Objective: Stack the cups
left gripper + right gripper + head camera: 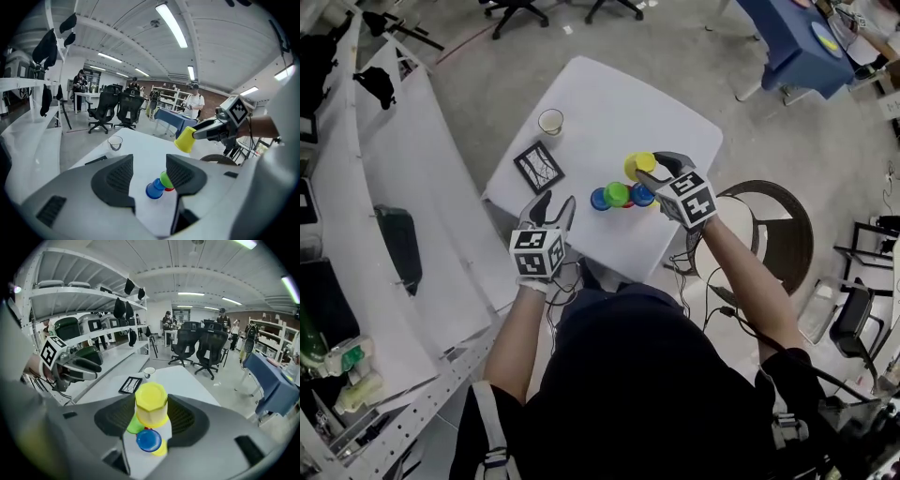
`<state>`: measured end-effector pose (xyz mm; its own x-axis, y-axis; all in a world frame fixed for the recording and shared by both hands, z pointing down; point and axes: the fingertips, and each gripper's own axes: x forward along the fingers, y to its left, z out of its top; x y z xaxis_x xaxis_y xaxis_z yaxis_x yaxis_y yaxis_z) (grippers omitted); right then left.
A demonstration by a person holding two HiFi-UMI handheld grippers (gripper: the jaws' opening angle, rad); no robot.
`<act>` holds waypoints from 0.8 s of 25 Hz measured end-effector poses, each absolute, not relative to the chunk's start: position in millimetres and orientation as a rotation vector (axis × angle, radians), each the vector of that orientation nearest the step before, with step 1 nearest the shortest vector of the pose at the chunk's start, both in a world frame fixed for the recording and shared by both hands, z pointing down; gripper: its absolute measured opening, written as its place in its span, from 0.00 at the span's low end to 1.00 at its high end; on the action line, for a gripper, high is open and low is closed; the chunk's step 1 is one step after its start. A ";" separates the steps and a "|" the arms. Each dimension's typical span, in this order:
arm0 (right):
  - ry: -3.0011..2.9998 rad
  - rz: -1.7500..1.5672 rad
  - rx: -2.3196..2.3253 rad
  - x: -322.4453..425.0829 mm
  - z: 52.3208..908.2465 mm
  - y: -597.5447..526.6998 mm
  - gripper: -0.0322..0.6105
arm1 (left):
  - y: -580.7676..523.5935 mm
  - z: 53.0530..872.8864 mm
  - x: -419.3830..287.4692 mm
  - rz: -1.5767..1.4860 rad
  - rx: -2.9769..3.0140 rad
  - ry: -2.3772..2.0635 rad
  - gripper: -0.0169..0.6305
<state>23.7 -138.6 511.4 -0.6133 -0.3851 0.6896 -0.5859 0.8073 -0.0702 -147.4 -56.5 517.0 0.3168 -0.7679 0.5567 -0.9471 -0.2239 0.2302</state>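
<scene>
– Any words or numbers to read here?

– None, in any of the three views.

– Those cubes look printed, though.

– The cube [536, 253] on the left claw [553, 201] and the cube [689, 199] on the right claw [652, 170] bear only black-and-white square marker patterns, with no letters or digits.

– And the dark card [538, 166] on the desk [609, 103]?

– It shows white lines on black, and I can't make out any text on it.

– Any signs further off?

– A round yellow-and-blue disc [825, 39] lies on the blue table [787, 56], but it is too small to read.
</scene>
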 end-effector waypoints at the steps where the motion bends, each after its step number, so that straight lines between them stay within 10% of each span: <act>1: -2.300 0.384 0.710 22.2 511.2 -131.3 0.38 | -56.5 517.3 -148.8 0.443 2.063 -1.501 0.36; 20: -2.200 0.421 0.739 19.0 549.0 -85.6 0.39 | -49.0 521.1 -171.7 0.427 2.064 -1.462 0.36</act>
<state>19.0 -85.6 549.0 -0.5412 -0.3733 0.7535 -0.6249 0.7781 -0.0634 -171.7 -49.0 521.1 0.3522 -0.7523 0.5568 -0.9337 -0.2412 0.2647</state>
